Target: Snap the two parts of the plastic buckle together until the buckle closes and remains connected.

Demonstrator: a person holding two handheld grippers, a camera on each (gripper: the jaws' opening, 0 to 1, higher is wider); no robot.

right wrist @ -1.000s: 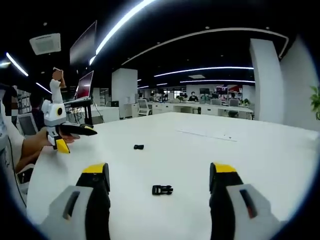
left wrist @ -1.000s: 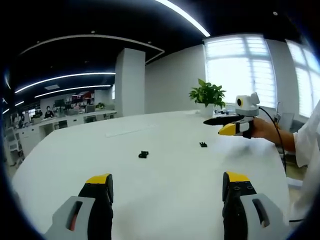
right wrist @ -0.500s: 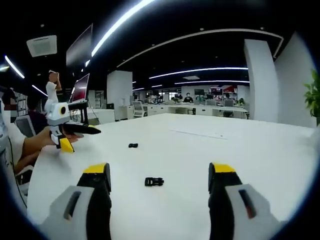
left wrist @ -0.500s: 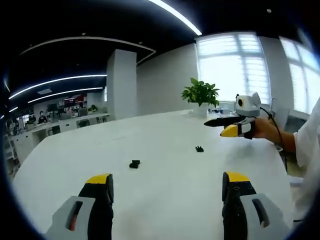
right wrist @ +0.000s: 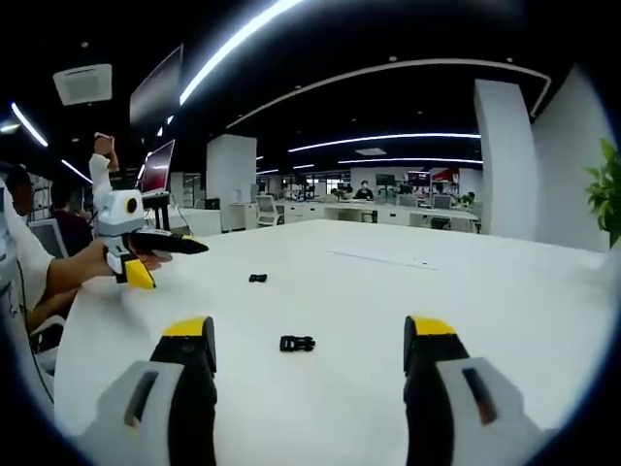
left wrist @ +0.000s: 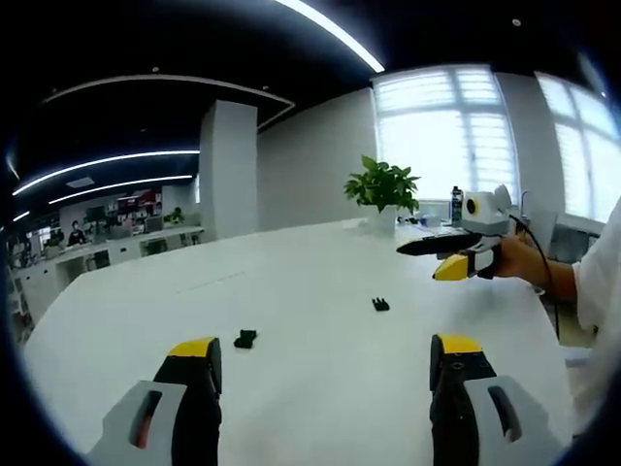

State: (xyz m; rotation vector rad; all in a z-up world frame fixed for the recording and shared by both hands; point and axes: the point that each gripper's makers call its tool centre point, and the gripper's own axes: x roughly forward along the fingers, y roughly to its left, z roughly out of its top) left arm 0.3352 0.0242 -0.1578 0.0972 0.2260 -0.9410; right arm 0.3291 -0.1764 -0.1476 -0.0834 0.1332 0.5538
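Two small black buckle parts lie apart on the white table (left wrist: 291,267). In the left gripper view one part (left wrist: 245,338) lies just ahead of my left gripper (left wrist: 325,349), whose jaws stand wide open and empty; the second part (left wrist: 380,304) lies farther right. A hand holds the right gripper (left wrist: 434,258) above the table's right side. In the right gripper view one part (right wrist: 297,343) lies between the open, empty jaws of my right gripper (right wrist: 310,328); the other part (right wrist: 257,278) lies beyond it. The left gripper (right wrist: 160,260) hovers at the left.
A potted plant (left wrist: 383,186) and a dark bottle (left wrist: 456,206) stand at the table's far edge by the windows. A white pillar (left wrist: 228,170) rises behind. The person's white sleeve (left wrist: 594,291) is at the right. Office desks with screens (right wrist: 388,209) fill the background.
Both cameras have shifted, so the buckle parts sit lower and nearer in the left gripper view. The parts themselves lie still on the table. Both grippers stay open.
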